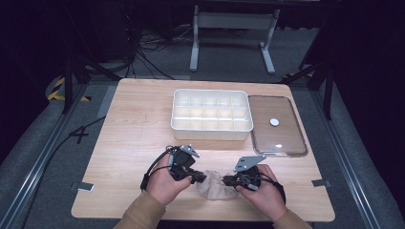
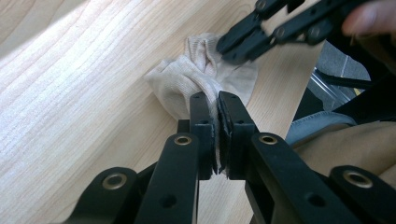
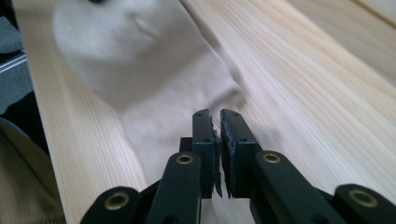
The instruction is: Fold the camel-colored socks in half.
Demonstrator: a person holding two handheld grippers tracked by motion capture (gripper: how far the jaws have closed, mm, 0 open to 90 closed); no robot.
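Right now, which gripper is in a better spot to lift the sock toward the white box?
Probably left. The left gripper is shut on the sock, with fabric pinched between its jaws. The right gripper sits above the sock with nothing visibly between its jaws, so it would have to grab first.

A beige ribbed sock (image 1: 217, 183) lies crumpled on the light wooden table (image 1: 133, 143), close to its near edge, bunched into soft folds rather than spread flat. Seen from the left gripper view, one end is gathered and puckered, and its knit ribs run lengthwise along the fabric.
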